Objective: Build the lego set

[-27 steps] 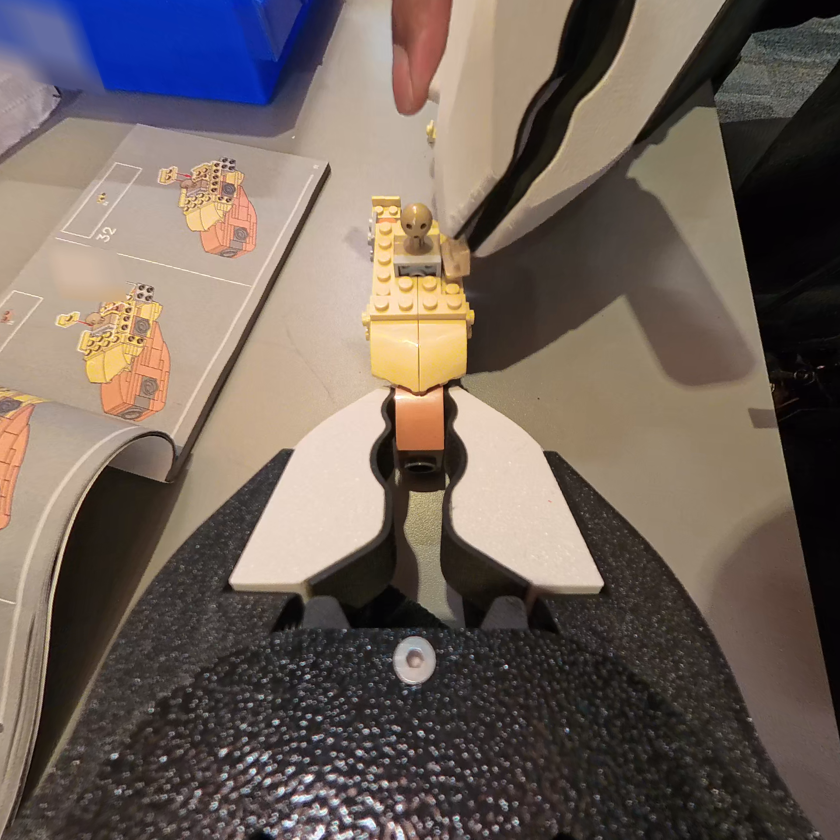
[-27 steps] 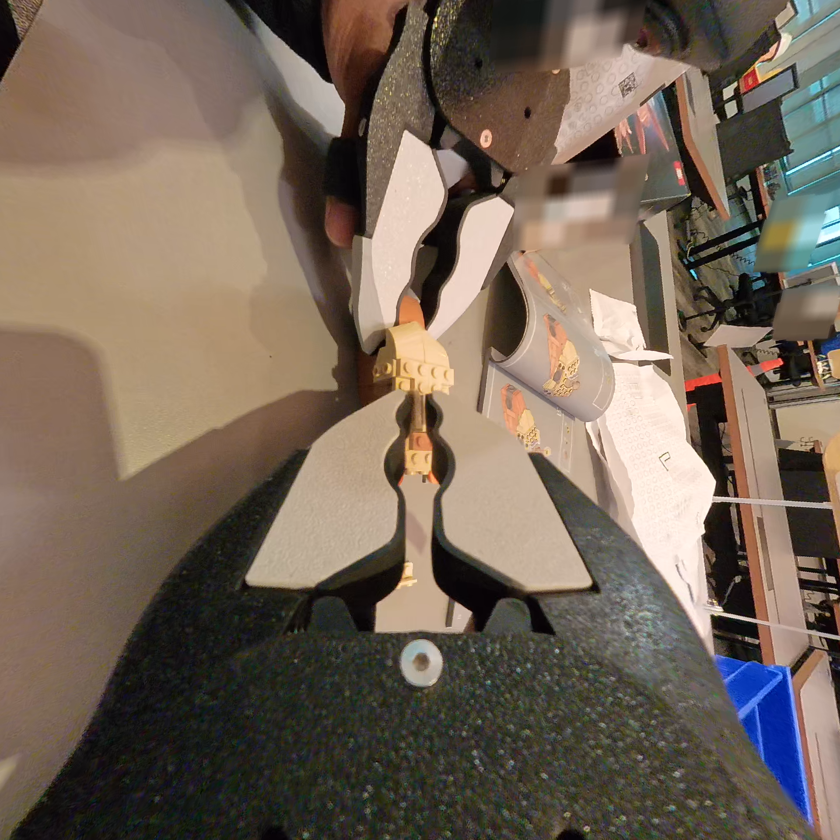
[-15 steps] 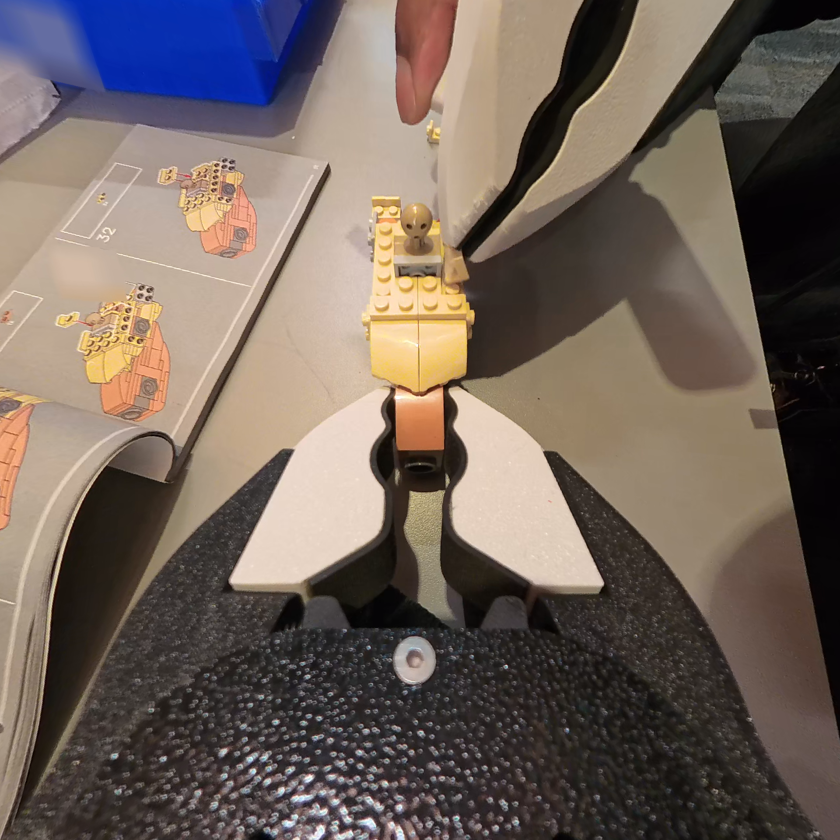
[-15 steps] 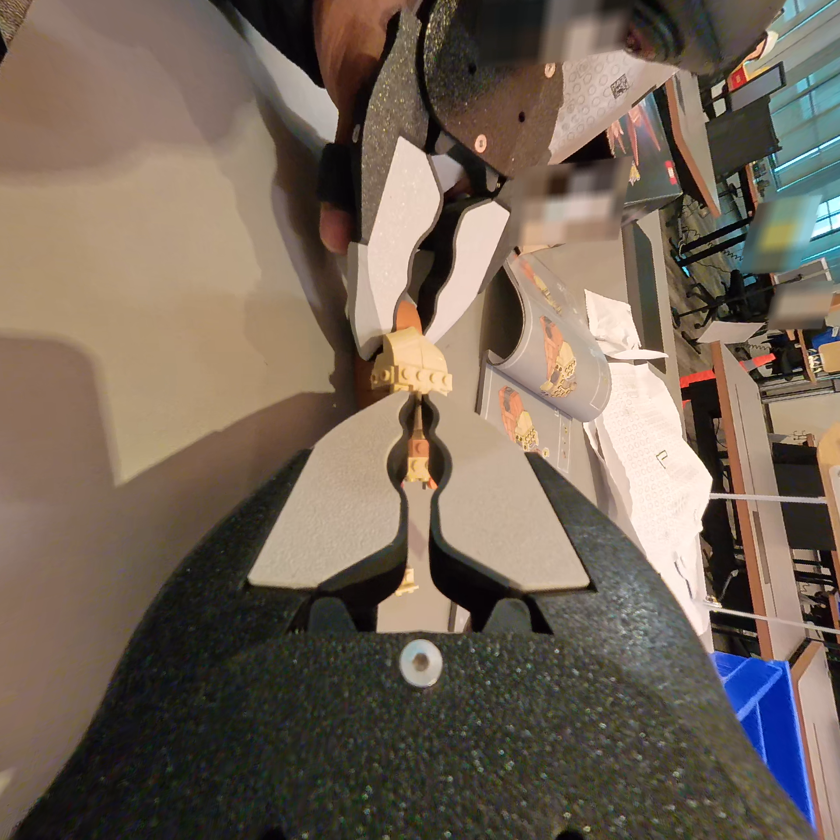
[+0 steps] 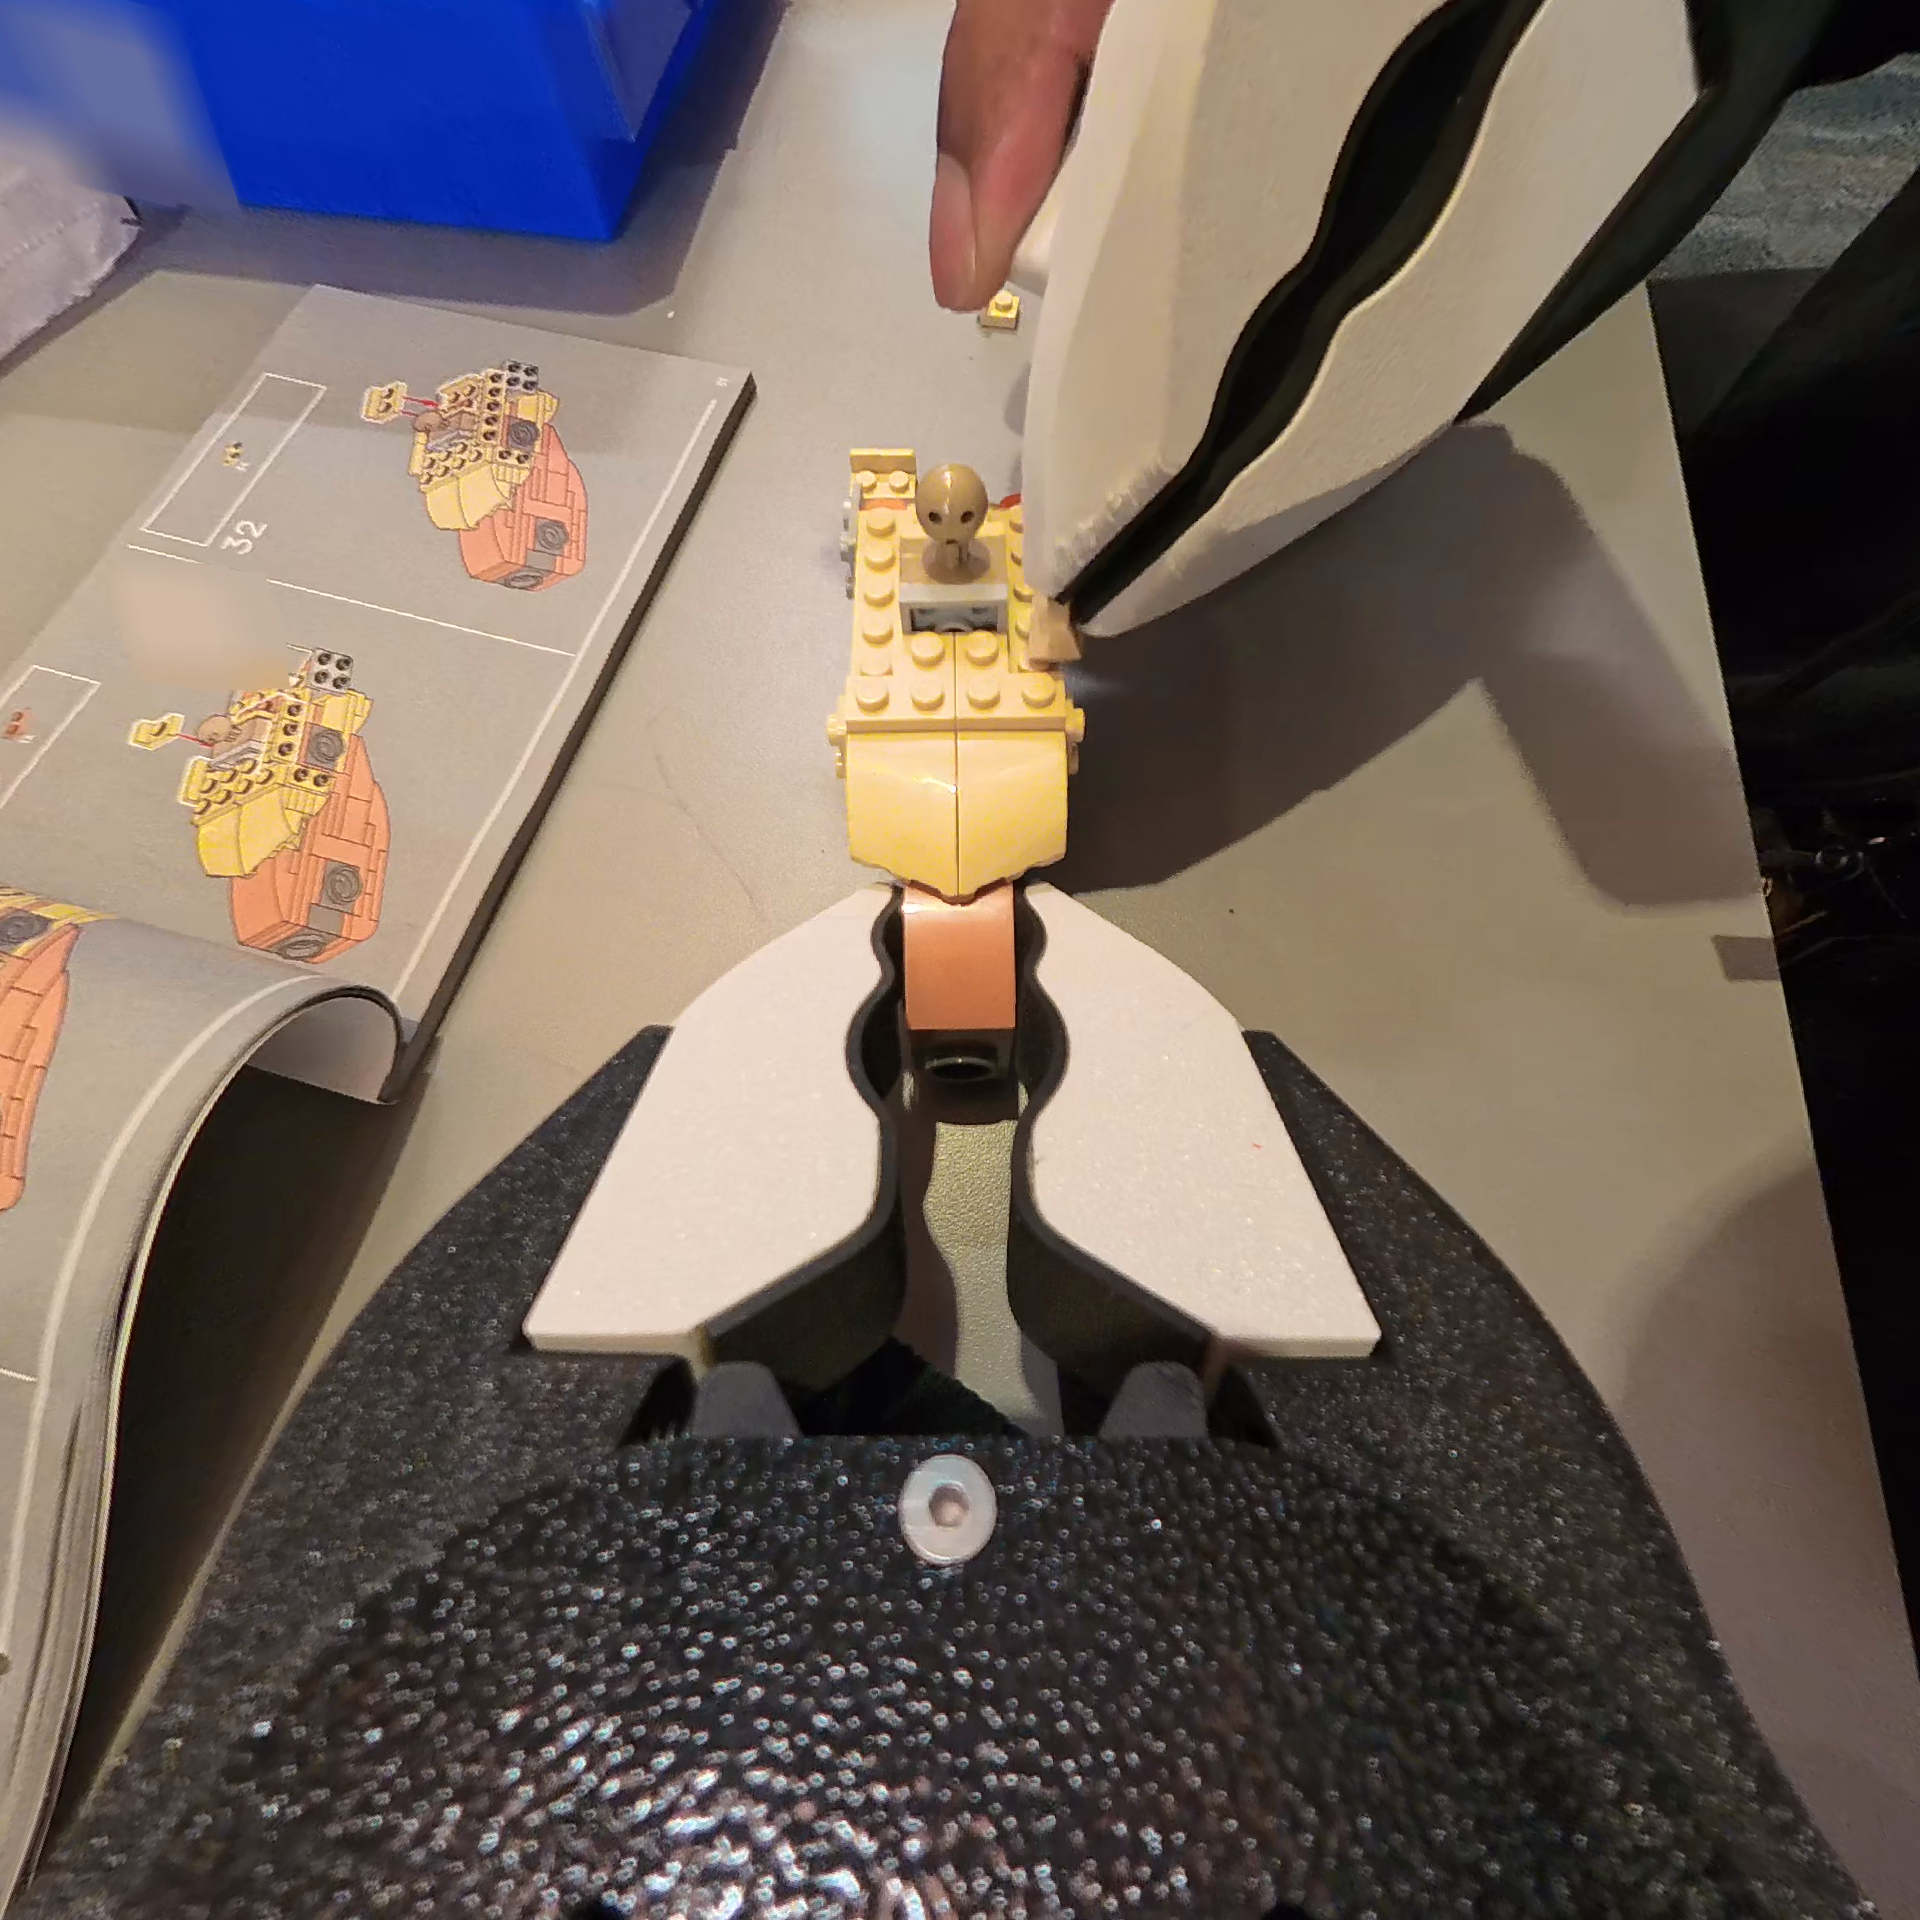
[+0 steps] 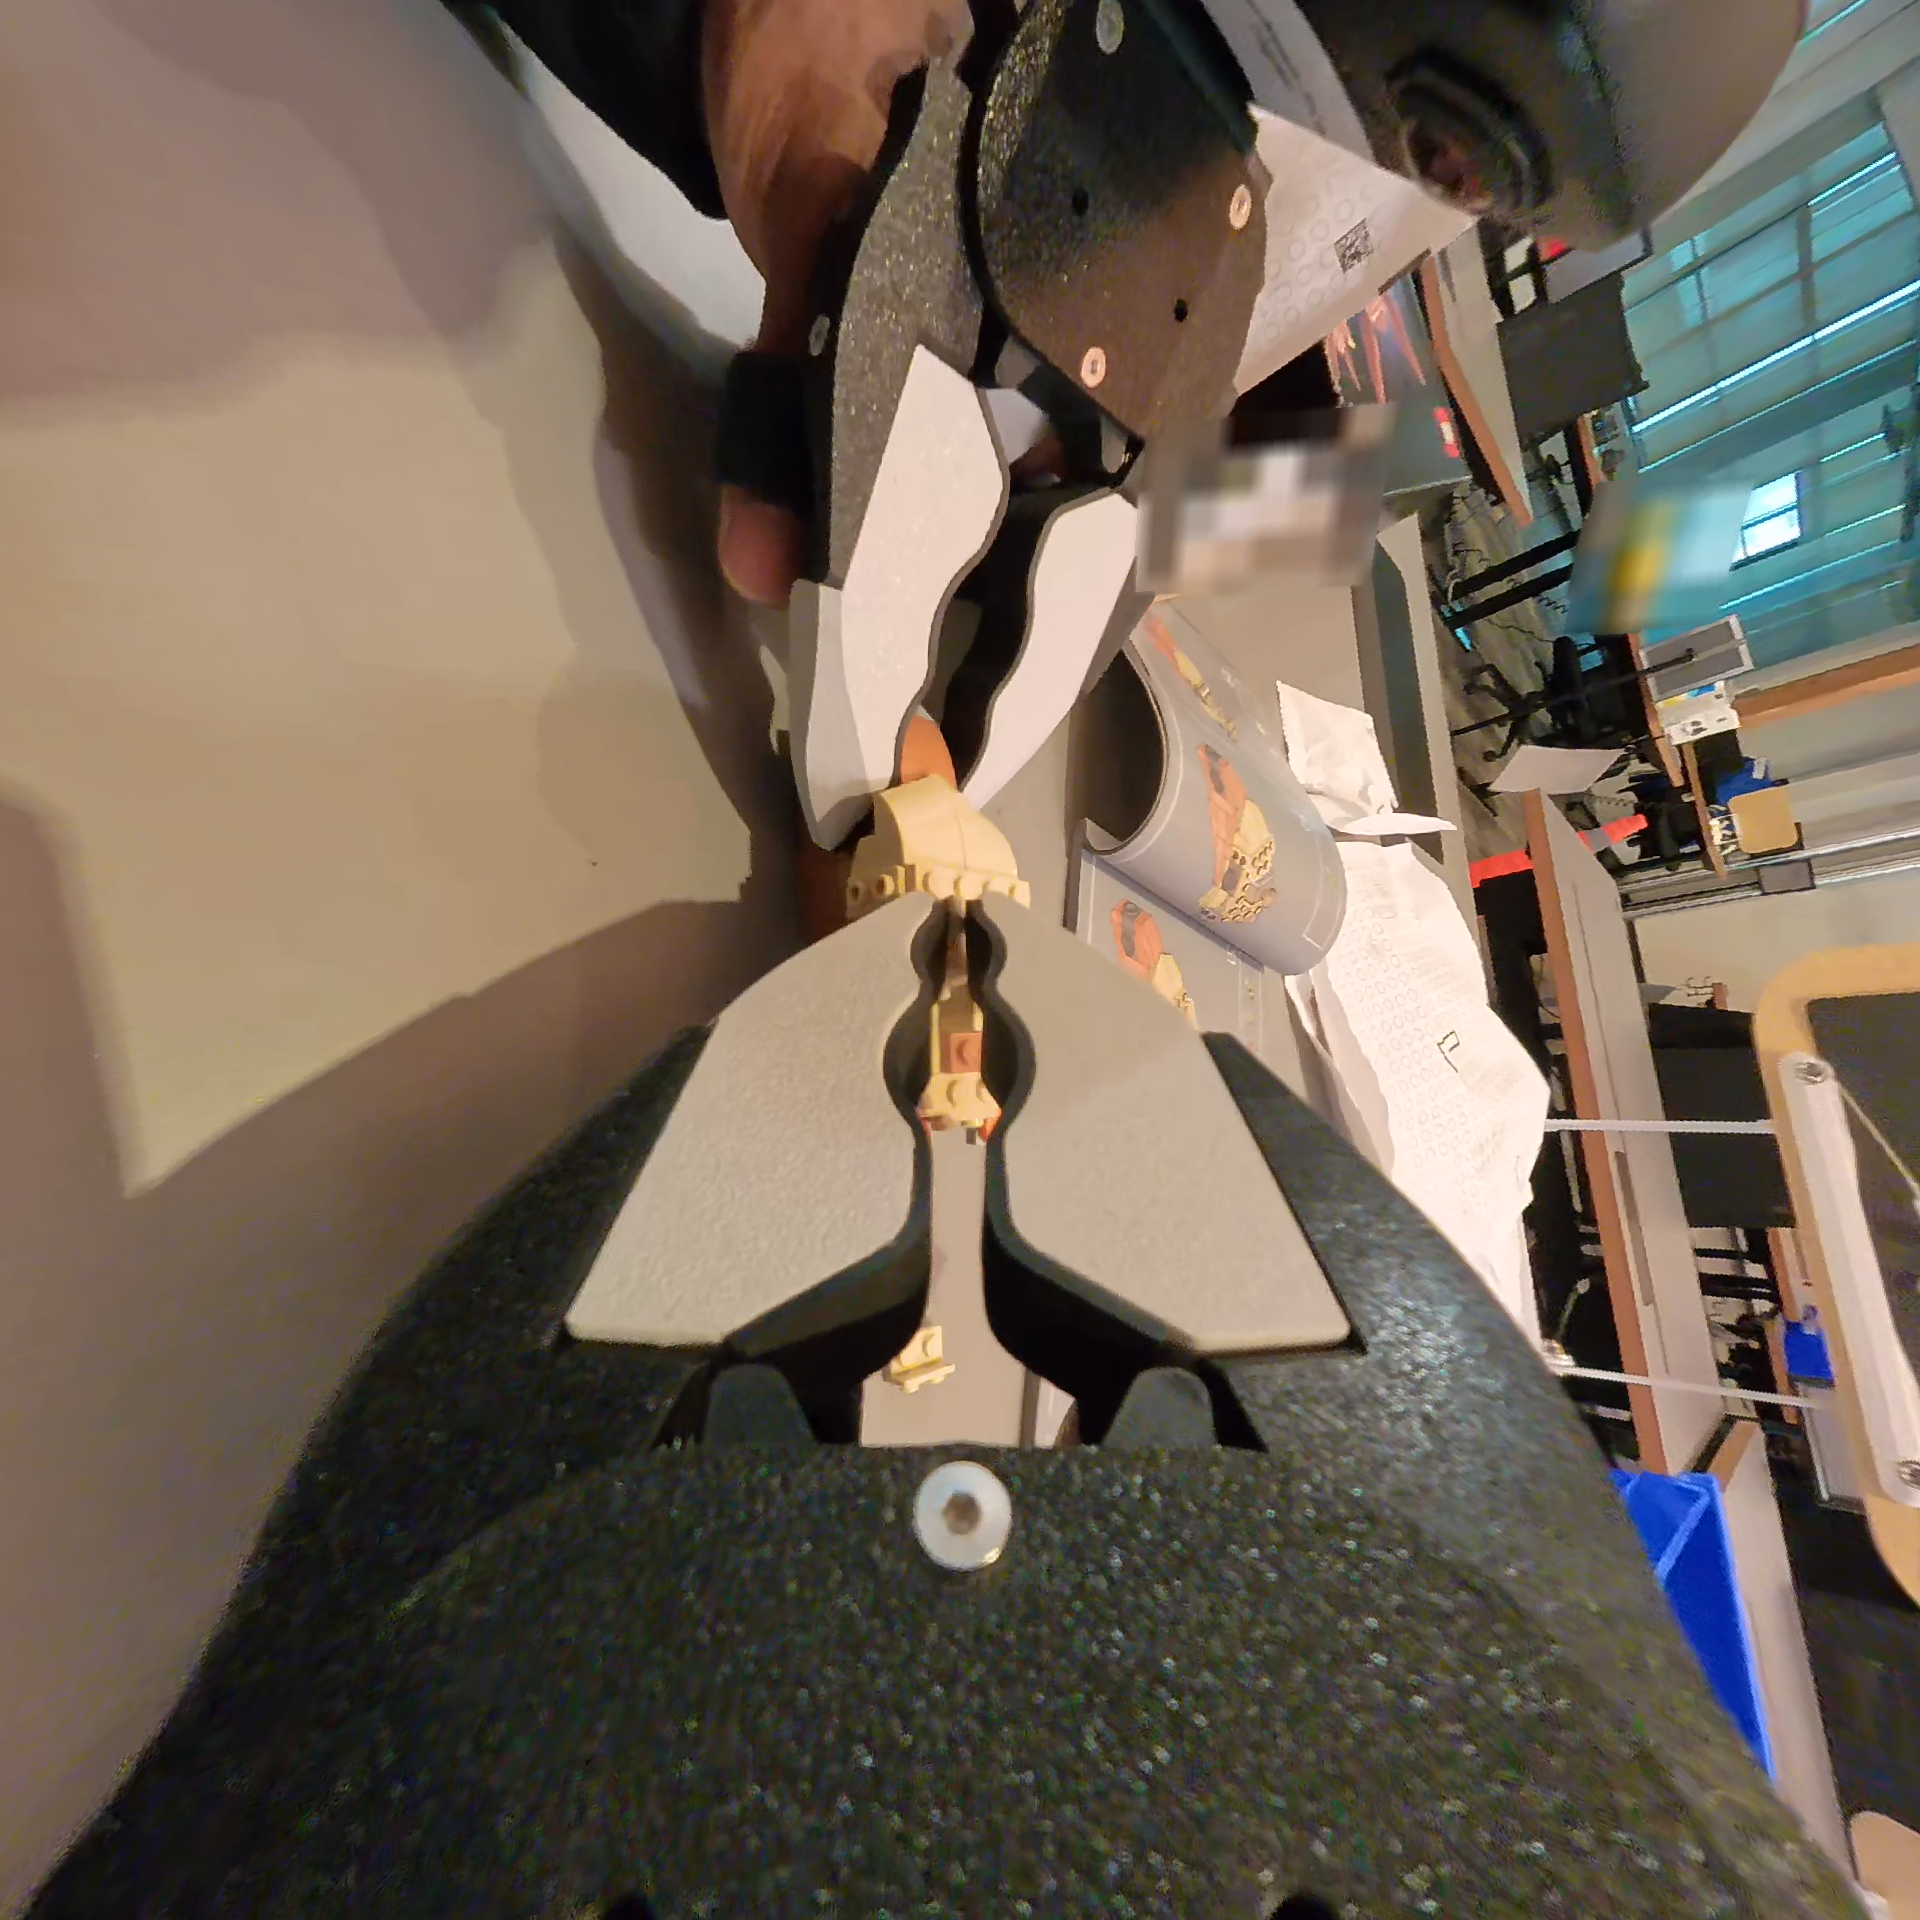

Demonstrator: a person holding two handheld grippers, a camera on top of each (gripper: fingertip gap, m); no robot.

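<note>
The tan lego model (image 5: 956,665) sits on the grey surface (image 5: 1351,935), its brown rounded end clamped between the tips of the left tool (image 5: 956,935). The right tool (image 5: 1070,613) pinches a small tan piece (image 5: 1051,642) against the model's right edge, tips nearly together. An open instruction booklet (image 5: 343,665) lies left, and a loose tan brick (image 5: 1003,310) beyond.

A grey bench (image 5: 1351,935) carries an open instruction booklet (image 5: 343,665) at the left, a blue bin (image 5: 416,94) at the far left corner, one small tan brick (image 5: 1003,309) farther back, and the tan model (image 5: 951,707) in the middle.
</note>
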